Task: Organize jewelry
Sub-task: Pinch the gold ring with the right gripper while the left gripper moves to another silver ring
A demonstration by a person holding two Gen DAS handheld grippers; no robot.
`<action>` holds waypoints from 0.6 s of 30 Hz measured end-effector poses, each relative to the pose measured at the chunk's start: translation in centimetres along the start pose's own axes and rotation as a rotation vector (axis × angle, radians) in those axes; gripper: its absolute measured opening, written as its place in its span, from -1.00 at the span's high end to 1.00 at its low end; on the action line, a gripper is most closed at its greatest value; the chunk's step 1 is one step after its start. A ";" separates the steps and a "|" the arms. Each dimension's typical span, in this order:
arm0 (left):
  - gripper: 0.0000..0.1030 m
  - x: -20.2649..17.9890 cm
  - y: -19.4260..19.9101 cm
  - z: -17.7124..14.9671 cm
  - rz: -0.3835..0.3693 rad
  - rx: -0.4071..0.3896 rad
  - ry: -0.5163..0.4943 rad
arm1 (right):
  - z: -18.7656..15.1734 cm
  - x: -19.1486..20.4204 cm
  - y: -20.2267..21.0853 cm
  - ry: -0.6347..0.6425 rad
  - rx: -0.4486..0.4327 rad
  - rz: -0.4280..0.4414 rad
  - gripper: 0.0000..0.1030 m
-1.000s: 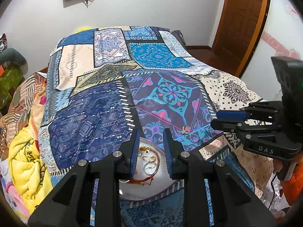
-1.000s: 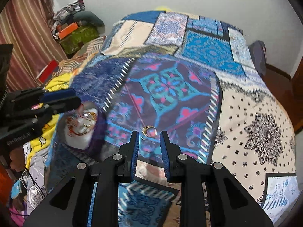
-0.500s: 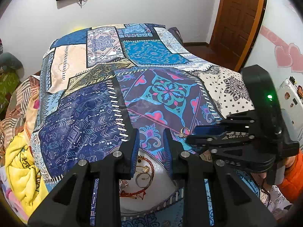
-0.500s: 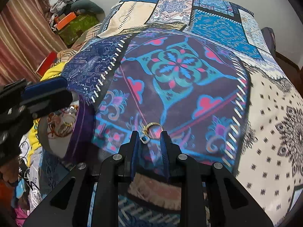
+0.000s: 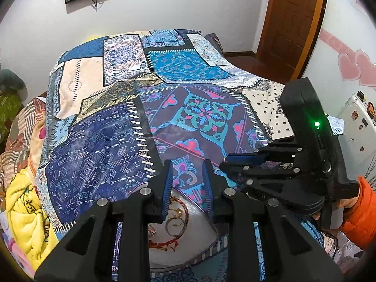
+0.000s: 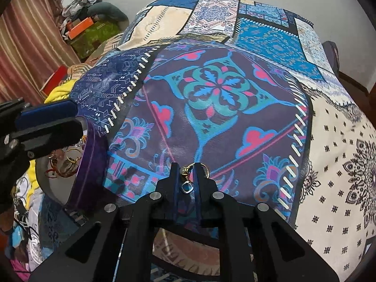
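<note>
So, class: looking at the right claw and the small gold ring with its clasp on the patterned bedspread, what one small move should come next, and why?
Probably close the right claw on the small gold ring with its clasp. The ring lies on the patterned bedspread between its fingers, which still show a gap. The white bowl of jewelry waits to the left.

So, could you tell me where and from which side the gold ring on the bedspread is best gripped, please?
Grip the ring at its near end, where the small charm hangs, coming from above along the right gripper's present line. It lies flat on the soft bedspread, so the fingers should straddle the thin band and press down slightly as they close.
</note>
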State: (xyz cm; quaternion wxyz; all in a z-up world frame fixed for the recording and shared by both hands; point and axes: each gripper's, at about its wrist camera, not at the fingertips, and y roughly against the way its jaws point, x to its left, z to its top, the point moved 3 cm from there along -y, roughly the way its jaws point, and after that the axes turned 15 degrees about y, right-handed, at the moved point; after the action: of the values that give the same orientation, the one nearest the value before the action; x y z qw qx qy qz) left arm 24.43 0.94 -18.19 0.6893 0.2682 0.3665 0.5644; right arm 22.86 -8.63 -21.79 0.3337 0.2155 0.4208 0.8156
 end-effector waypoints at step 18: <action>0.53 -5.6 -4.4 -1.1 -0.070 0.167 -0.088 | -2.6 -4.2 6.4 -0.110 -0.126 -0.061 0.86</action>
State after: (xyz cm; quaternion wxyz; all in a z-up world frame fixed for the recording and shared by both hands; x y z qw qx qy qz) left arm 25.53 -5.52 -21.17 0.6992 0.3366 0.3907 0.4952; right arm 21.75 -15.83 -18.18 0.3937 0.2258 0.3562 0.8168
